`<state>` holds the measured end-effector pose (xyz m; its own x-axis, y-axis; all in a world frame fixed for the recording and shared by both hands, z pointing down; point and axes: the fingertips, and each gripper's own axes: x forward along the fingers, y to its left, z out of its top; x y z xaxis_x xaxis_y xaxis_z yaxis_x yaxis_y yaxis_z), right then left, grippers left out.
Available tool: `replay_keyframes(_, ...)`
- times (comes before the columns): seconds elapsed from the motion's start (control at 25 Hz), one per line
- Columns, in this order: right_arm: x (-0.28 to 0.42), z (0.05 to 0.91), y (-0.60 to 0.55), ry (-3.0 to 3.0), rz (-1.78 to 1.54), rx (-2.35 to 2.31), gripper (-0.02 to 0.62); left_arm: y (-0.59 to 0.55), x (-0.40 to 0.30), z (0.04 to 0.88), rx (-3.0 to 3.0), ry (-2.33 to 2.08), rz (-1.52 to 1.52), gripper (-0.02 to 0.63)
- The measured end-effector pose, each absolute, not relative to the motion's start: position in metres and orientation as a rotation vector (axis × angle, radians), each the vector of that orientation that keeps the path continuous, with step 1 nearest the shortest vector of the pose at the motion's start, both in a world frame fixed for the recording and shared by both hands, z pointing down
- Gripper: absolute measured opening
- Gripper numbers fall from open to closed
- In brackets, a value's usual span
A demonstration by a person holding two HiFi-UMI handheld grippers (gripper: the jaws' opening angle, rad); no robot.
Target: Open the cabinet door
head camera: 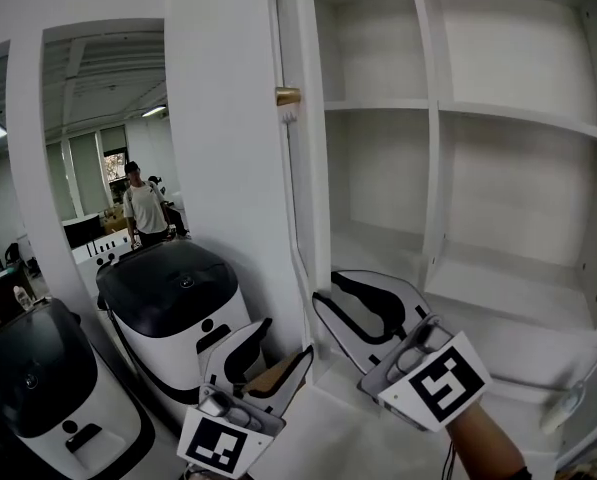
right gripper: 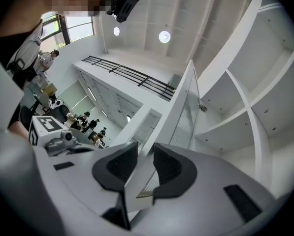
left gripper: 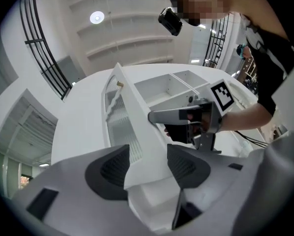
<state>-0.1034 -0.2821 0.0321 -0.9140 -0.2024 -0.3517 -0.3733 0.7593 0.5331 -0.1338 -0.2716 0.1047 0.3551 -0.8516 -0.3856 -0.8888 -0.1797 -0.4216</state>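
The white cabinet door (head camera: 228,168) stands swung out, edge-on to me, with a brass knob (head camera: 287,96) near its top. My right gripper (head camera: 328,288) is at the door's lower edge, on the cabinet side. In the right gripper view the door's bottom corner (right gripper: 183,102) fills the narrow gap of that gripper (right gripper: 146,154), with the pads against it. My left gripper (head camera: 288,336) hangs lower and to the left with its jaws apart. In the left gripper view the door (left gripper: 142,127) runs up between the jaws of that gripper (left gripper: 147,156) without being pinched, and the knob (left gripper: 119,84) shows at its far end.
The open cabinet (head camera: 498,118) shows bare white shelves and uprights. Two white-and-black machines (head camera: 173,308) (head camera: 48,388) stand on the floor left of the door. A person (head camera: 143,208) stands far back in the room.
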Motion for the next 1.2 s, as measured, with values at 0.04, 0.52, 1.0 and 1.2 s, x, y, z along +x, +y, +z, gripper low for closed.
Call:
replay_keyframes(0.04, -0.106, 0.033, -0.281, 2.684, 0.899, -0.442, 0.106, -0.27, -0.131, 0.111, -2.05, 1.496, 0.069, 0.232)
replay_keyframes(0.52, -0.136, 0.033, -0.262, 2.673, 0.946, -0.365, 0.106, -0.273, -0.129, 0.132, -1.985, 1.536, -0.032, 0.284)
replay_keyframes(1.0, -0.155, 0.032, -0.255, 2.648, 0.926, -0.336, 0.1, -0.277, -0.153, 0.141, -1.934, 1.65, -0.016, 0.126)
replay_keyframes(1.2, -0.161, 0.035, -0.244, 2.623, 0.983, -0.312, 0.089, -0.272, -0.162, 0.143, -1.938, 1.685, 0.004, 0.117)
